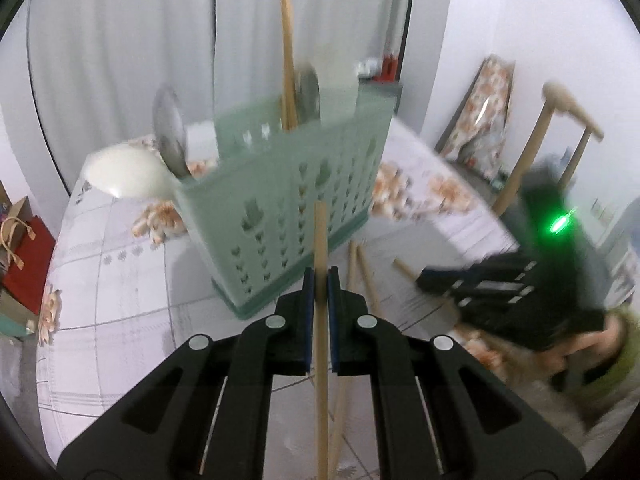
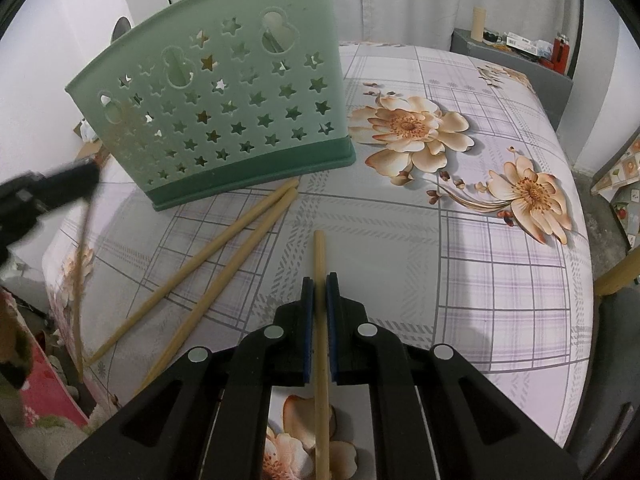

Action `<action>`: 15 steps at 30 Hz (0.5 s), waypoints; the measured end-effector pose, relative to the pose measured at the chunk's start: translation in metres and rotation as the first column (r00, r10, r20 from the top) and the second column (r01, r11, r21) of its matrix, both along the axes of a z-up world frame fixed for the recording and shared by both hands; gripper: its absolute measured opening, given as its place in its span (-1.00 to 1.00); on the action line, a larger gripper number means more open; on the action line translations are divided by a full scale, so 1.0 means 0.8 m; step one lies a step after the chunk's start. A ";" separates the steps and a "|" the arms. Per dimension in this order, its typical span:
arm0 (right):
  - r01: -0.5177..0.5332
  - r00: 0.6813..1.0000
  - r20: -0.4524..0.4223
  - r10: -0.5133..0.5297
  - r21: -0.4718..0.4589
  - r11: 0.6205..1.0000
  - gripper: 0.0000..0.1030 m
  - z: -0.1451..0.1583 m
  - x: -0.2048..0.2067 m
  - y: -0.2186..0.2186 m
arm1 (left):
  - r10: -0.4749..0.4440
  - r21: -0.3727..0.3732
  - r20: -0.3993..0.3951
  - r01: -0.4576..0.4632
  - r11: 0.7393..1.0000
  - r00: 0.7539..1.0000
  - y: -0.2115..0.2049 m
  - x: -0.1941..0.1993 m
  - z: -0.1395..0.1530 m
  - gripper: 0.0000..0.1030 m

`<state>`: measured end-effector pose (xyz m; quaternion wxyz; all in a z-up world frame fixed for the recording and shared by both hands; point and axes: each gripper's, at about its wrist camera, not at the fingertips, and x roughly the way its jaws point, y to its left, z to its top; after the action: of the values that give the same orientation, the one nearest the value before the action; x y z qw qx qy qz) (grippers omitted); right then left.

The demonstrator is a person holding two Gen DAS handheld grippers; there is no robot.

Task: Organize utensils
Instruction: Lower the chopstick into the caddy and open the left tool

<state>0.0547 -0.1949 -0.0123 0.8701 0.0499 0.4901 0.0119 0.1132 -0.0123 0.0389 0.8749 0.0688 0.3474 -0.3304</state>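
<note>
The left hand-held gripper (image 1: 321,276) was pressed together on one wooden chopstick (image 1: 320,240). The stick ran along the line of the fingers, and its free tip pointed up toward the green basket (image 1: 280,184). This basket was the landmark: it stood upright on the worktop (image 2: 460,272), which was covered with a flowered cloth. In the basket a chopstick (image 1: 287,60) and two metal spoons (image 1: 170,132) already stood upright.

The right hand-held gripper (image 2: 320,284) was also pinching a chopstick (image 2: 319,256), again lengthwise between the pads. It was on the star-holed side of the basket, a little away from its base. Two loose chopsticks (image 2: 224,240) lay flat on the cloth, with their far ends just beside the dark base of the basket and their long axes going away from it at a slant.

In my judgement the left hand-held gripper was the nearer to the open top of the basket. Its stick was close to upright and in front of the wall, below the rim. So the next move depended on bringing the stick above the rim and lowering it end first. The picture from the left side was blurred, so how far the tip was from the wall I could not tell.
</note>
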 end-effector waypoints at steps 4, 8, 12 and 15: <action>0.000 1.000 0.001 0.000 0.003 1.000 -0.87 0.000 0.001 0.000 | 0.008 -0.098 0.014 -0.006 0.995 1.000 0.020 -0.004 0.032 -0.90; 0.001 1.000 0.002 -0.001 0.004 1.000 -0.87 0.000 0.000 -0.001 | 0.018 -0.185 0.031 -0.012 0.983 0.999 0.038 -0.008 0.059 -0.90; 0.001 1.000 0.002 -0.001 0.004 1.000 -0.87 0.000 0.000 -0.001 | 0.029 -0.261 0.076 -0.008 0.965 0.997 0.050 -0.013 0.089 -0.91; 0.002 1.000 0.001 -0.002 0.005 1.000 -0.87 0.000 0.000 -0.001 | 0.035 -0.333 0.124 0.008 0.943 0.992 0.059 -0.011 0.125 -0.91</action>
<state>0.0549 -0.1954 -0.0122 0.8704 0.0527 0.4894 0.0121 0.1042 0.0352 0.1393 0.8966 -0.0614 0.2303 -0.3732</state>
